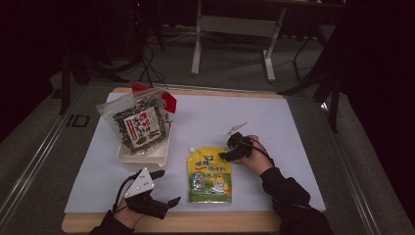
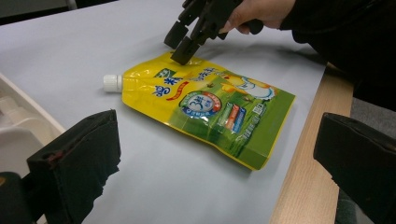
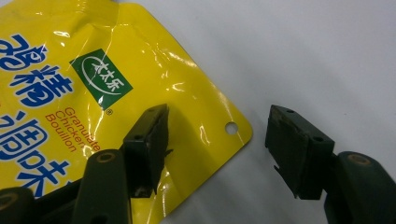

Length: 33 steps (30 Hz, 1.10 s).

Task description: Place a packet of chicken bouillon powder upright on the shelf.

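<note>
A yellow and green spouted pouch [image 1: 209, 176] [image 2: 210, 107] [image 3: 93, 70] lies flat on the white sheet near the table's front, its white cap pointing to the far left. My right gripper [image 1: 227, 149] [image 2: 180, 45] [image 3: 217, 116] hovers low at the pouch's top right corner with its jaws apart: one jaw is over the yellow film, the other over the bare sheet, and the punched corner lies between them, unpressed. My left gripper [image 1: 167, 186] [image 2: 217, 126] rests near the front edge, left of the pouch, jaws wide open with nothing between them.
A white tray [image 1: 147, 159] [image 2: 18, 126] stands at the left and holds a clear bag of dark seaweed [image 1: 139, 125], with a red packet [image 1: 169, 100] behind it. The wooden table edge [image 1: 195, 223] [image 2: 303, 186] runs close in front of the pouch.
</note>
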{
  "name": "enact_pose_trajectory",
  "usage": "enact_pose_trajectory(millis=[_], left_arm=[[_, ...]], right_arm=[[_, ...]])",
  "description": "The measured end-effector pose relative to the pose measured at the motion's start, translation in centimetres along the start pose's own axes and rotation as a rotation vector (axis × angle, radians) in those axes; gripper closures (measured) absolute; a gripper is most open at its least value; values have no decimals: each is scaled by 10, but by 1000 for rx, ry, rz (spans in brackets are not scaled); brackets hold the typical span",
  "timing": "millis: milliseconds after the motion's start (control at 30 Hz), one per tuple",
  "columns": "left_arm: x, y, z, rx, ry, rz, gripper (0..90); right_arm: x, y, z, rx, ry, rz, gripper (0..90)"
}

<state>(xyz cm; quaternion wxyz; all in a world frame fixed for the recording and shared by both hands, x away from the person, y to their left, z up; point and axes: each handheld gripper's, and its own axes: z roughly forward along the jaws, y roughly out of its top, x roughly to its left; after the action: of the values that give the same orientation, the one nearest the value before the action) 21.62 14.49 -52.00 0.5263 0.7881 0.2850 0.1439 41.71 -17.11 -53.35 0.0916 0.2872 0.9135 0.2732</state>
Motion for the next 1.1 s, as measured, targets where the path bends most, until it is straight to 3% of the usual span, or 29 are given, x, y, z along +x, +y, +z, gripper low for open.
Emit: enact_pose_trajectory(millis=[200, 233, 267, 333, 500, 533, 567, 600, 667, 733, 800, 900, 967, 1100], left_arm=[[0, 0, 1, 4, -6, 1, 17], [0, -1, 2, 7, -5, 3, 17], [-1, -1, 2, 8, -5, 4, 17], [-1, -1, 2, 8, -8, 5, 17], [-1, 0, 2, 6, -9, 4, 17], [-1, 0, 2, 6, -9, 4, 17], [-1, 0, 2, 6, -9, 5, 17], [-1, 0, 2, 6, -9, 4, 17], [-1, 0, 1, 6, -8, 5, 17], [-1, 0, 2, 6, -9, 4, 17], [-1, 0, 2, 6, -10, 5, 17], [-1, 0, 3, 10, -10, 6, 17], [-1, -1, 3, 14, -10, 10, 17], [-1, 0, 4, 16, -12, 14, 17]], right_arm=[[5, 2, -2, 23, 10, -5, 528], [6, 2, -2, 22, 9, -2, 588], [7, 2, -4, 18, 21, -15, 759], [12, 1, -4, 13, 33, -19, 875], [17, 3, -3, 22, 39, -33, 898], [16, 4, -3, 27, 49, -23, 837], [15, 5, -3, 26, 85, -12, 668], [16, 5, -2, 25, 60, -20, 558], [16, 6, -2, 32, 17, -49, 446], [12, 6, 0, 35, -1, -47, 349], [10, 6, 1, 34, 5, -61, 329], [9, 7, 2, 63, 34, -100, 229], [7, 7, 3, 74, 58, -77, 229], [8, 8, 4, 85, 56, -80, 246]])
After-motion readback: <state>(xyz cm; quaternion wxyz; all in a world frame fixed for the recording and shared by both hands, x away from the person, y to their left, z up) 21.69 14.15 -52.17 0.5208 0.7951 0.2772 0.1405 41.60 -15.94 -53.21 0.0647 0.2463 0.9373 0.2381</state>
